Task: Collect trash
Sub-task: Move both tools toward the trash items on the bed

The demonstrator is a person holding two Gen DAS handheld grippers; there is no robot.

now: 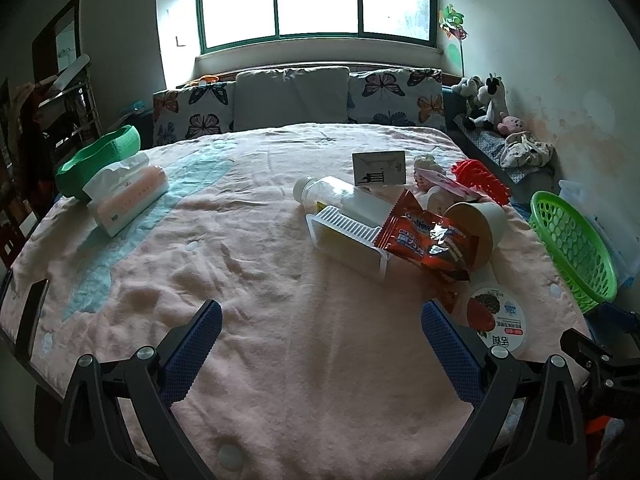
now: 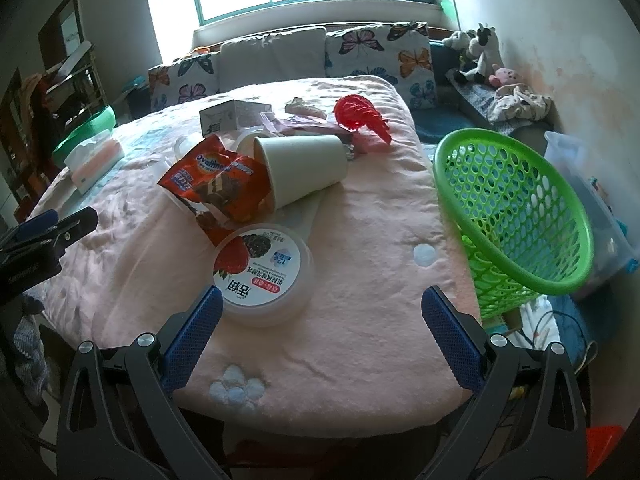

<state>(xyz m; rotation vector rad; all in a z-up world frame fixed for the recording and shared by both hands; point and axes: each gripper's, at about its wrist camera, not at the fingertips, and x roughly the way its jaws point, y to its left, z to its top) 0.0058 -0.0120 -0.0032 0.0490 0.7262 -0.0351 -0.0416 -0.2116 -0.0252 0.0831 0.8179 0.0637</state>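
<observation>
Trash lies in a pile on the pink bedspread (image 1: 280, 320): a red Ovaltine wrapper (image 1: 428, 236) (image 2: 212, 184), a tipped paper cup (image 1: 480, 228) (image 2: 304, 168), a round yoghurt tub (image 1: 496, 320) (image 2: 260, 276), a clear plastic bottle (image 1: 336, 196), a white plastic tray (image 1: 344, 240), a small card box (image 1: 379, 169) (image 2: 230, 116) and a red plastic piece (image 1: 480, 180) (image 2: 360, 114). A green mesh basket (image 1: 572, 248) (image 2: 516, 216) stands at the bed's right edge. My left gripper (image 1: 320, 320) is open and empty, left of the pile. My right gripper (image 2: 320, 308) is open and empty, its left finger beside the tub.
A tissue pack (image 1: 128, 196) and a green bowl-shaped thing (image 1: 96, 156) lie at the far left of the bed. Butterfly pillows (image 1: 296, 100) line the headboard under the window. Soft toys (image 1: 488, 104) sit at the right wall. A clear storage bin (image 2: 588, 200) stands behind the basket.
</observation>
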